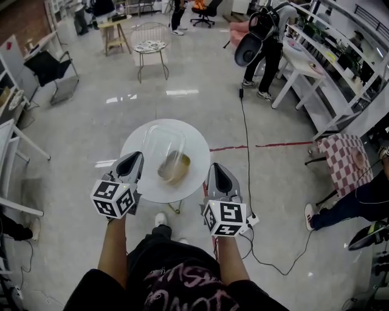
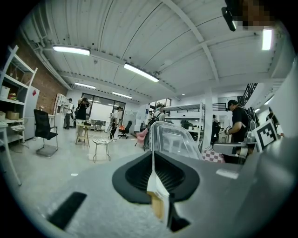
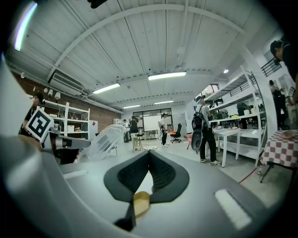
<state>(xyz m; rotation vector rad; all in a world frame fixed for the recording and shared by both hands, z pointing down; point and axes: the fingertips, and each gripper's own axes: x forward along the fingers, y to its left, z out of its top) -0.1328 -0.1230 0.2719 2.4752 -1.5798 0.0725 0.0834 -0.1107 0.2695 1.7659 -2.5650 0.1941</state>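
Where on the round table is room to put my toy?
The table is bare on its right side, between the clear container and the rim, and in a strip by the near rim between the left gripper and right gripper. The middle is crowded.

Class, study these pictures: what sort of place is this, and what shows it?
Probably a shared workshop or lab: long white shelving racks along the wall, a white work table, an office chair, and a power cable trailing across the bare polished floor.
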